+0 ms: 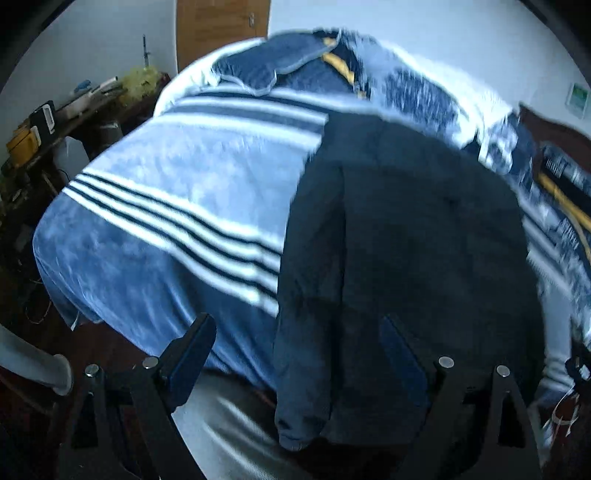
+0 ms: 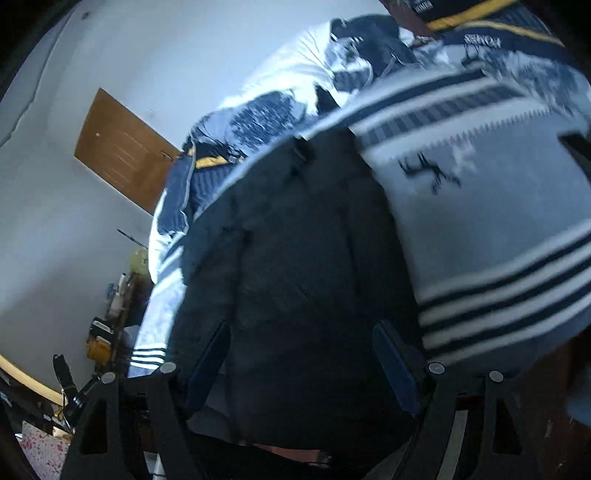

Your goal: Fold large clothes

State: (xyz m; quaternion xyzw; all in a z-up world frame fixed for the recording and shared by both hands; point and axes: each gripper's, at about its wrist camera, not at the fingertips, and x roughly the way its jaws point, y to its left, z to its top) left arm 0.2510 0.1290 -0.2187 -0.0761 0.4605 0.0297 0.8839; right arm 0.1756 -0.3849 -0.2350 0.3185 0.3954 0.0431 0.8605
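Observation:
A large dark garment (image 1: 399,236) lies spread lengthwise on a bed covered by a blue blanket with white and dark stripes (image 1: 166,206); its near end hangs over the bed's front edge. My left gripper (image 1: 299,350) is open above that near end, its right finger over the dark cloth and its left finger over the blanket. In the right wrist view the same dark garment (image 2: 295,258) fills the middle. My right gripper (image 2: 303,354) is open, both fingers over the garment's near part, holding nothing.
A patterned blue-and-white quilt with yellow trim (image 1: 332,62) is bunched at the bed's head. A cluttered desk (image 1: 55,122) stands left of the bed. A wooden door (image 1: 221,29) is in the far wall. The striped blanket (image 2: 498,221) lies right of the garment.

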